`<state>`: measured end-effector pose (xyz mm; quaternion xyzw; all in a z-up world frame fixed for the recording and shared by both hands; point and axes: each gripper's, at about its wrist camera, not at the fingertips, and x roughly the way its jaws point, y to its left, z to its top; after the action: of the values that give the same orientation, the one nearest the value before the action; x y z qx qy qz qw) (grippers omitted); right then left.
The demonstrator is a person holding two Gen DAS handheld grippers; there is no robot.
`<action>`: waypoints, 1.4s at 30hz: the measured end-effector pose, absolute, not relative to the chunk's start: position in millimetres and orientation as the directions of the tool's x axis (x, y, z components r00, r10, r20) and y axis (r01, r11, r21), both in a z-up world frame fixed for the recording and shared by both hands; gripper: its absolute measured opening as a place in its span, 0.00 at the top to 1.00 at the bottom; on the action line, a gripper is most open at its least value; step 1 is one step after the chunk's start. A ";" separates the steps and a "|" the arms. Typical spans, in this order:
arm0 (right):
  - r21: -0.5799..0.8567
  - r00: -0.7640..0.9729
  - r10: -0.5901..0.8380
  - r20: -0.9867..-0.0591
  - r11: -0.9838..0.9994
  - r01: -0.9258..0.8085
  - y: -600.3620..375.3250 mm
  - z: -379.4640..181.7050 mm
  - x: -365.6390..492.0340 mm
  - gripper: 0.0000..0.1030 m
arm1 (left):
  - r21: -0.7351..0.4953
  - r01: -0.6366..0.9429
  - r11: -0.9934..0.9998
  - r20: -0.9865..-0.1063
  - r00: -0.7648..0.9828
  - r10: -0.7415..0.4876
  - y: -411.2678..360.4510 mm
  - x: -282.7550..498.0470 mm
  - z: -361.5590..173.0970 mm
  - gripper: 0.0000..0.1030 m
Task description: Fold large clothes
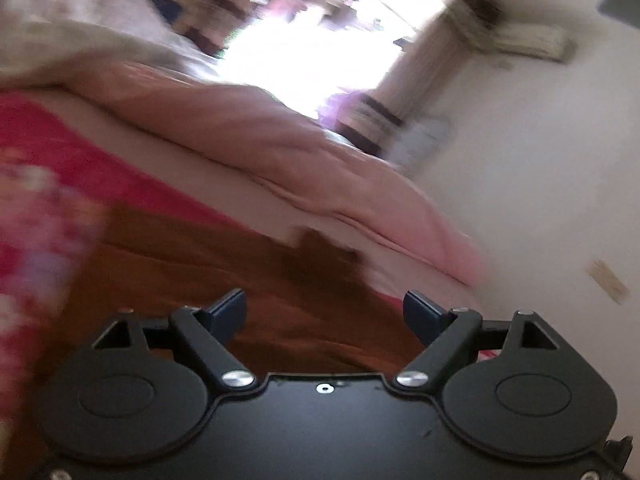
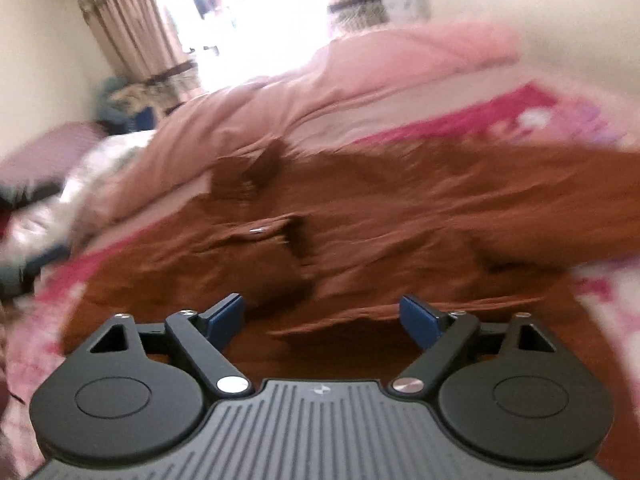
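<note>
A large rust-brown garment (image 2: 360, 216) lies spread and wrinkled on the bed, with a small metal zip pull (image 2: 256, 231) near its middle. In the left wrist view the same brown garment (image 1: 224, 280) fills the space just ahead of the fingers, and the picture is tilted and blurred. My left gripper (image 1: 325, 314) is open with nothing between its blue pads. My right gripper (image 2: 322, 318) hangs open low over the near edge of the garment, with only cloth below the gap.
The bed carries a red and pink flowered sheet (image 2: 536, 108) and a bunched pink quilt (image 2: 304, 92) beyond the garment. A bright window with brown curtains (image 2: 132, 28) is at the back. White wall (image 1: 540, 168) lies to the right of the bed.
</note>
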<state>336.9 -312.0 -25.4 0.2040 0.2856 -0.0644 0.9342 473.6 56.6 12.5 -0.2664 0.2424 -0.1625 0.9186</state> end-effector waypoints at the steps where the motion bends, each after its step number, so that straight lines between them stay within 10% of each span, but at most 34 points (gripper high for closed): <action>1: 0.376 0.822 0.028 -0.569 0.898 0.229 -314.1 -30.5 346.8 0.09 | -0.567 0.130 0.814 -0.372 0.841 -0.393 72.8 471.7 8.7 0.16; 8: 0.518 0.772 0.122 -0.624 0.804 0.292 -325.5 -73.3 420.4 0.36 | -0.562 -0.018 0.827 -0.456 0.841 -0.292 127.9 465.9 -18.4 0.16; 11: 0.534 0.794 0.151 -0.589 0.810 0.242 -318.3 -67.3 429.9 0.90 | -0.566 0.000 0.824 -0.454 0.834 -0.313 126.5 467.6 -18.6 0.16; 17: 0.490 0.874 0.097 -0.476 0.854 0.172 -312.3 -15.4 396.6 0.92 | -0.538 0.083 0.839 -0.453 0.811 -0.370 91.4 486.1 -22.8 0.16; 24: 0.426 0.777 0.035 -0.628 0.851 0.306 -330.3 -74.0 415.2 0.89 | -0.472 0.062 0.879 -0.577 0.732 -0.362 78.1 514.6 -67.3 0.16; 29: 0.420 0.792 -0.006 -0.611 0.845 0.330 -333.2 -69.5 407.0 0.65 | -0.457 0.118 0.882 -0.549 0.743 -0.384 73.9 505.5 -37.4 0.16; 35: 0.376 0.873 -0.017 -0.488 0.898 0.228 -310.0 -23.1 399.3 0.63 | -0.413 0.171 0.895 -0.501 0.778 -0.380 67.1 518.0 -12.9 0.16; 42: 0.310 0.825 0.000 -0.565 0.927 0.212 -289.1 -53.7 434.3 0.63 | -0.341 0.123 0.932 -0.614 0.721 -0.320 53.5 546.8 -50.3 0.16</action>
<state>434.3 -289.1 -53.7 0.1829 0.2902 -0.0564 0.9376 546.8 53.5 -50.3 -0.1392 0.3533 -0.1209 0.9171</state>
